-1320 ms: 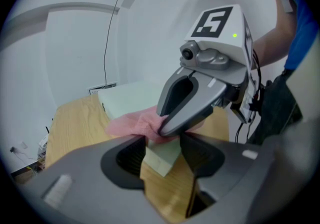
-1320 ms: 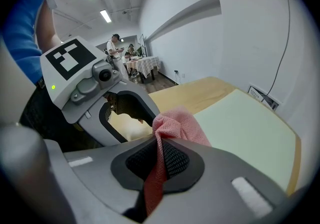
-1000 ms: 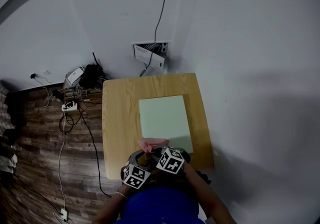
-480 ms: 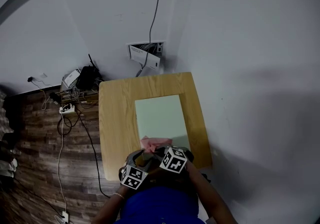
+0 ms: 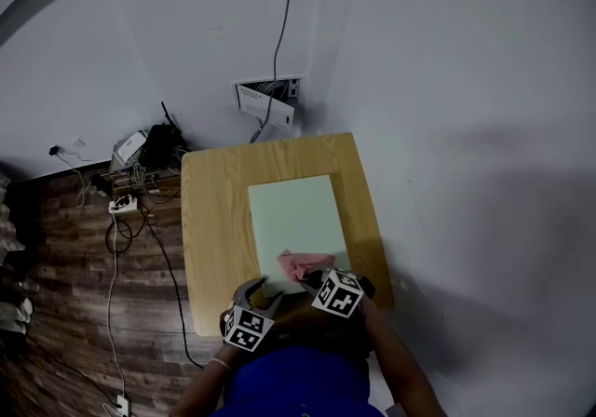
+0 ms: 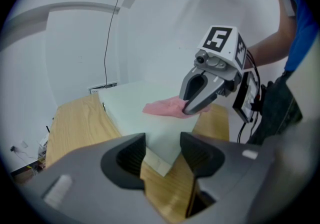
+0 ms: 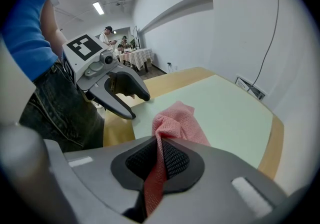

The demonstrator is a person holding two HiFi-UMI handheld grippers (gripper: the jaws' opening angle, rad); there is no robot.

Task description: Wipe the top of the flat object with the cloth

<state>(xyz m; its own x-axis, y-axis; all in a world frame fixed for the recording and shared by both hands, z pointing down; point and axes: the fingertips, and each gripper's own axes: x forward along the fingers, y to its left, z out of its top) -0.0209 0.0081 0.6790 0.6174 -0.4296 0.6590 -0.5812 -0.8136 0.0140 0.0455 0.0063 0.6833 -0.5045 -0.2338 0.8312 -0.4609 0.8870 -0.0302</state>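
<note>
A pale green flat board (image 5: 296, 215) lies on a wooden table (image 5: 214, 220). A pink cloth (image 5: 300, 263) rests on the board's near end. My right gripper (image 5: 312, 277) is shut on the cloth (image 7: 175, 120), which runs up between its jaws and spreads out onto the board (image 7: 225, 108). My left gripper (image 5: 256, 292) stands open at the board's near left corner. That corner (image 6: 159, 160) shows in the gap between its jaws. In the left gripper view the right gripper (image 6: 192, 108) presses the cloth (image 6: 162, 108) onto the board.
Cables, a power strip (image 5: 123, 205) and black devices (image 5: 163, 141) lie on the wood floor left of the table. A wall box (image 5: 264, 99) with a hanging cable sits behind it. The person's body stands at the table's near edge.
The right gripper has shifted a little to the right with the cloth, which now lies further onto the board. The left gripper stays near the board's corner.
</note>
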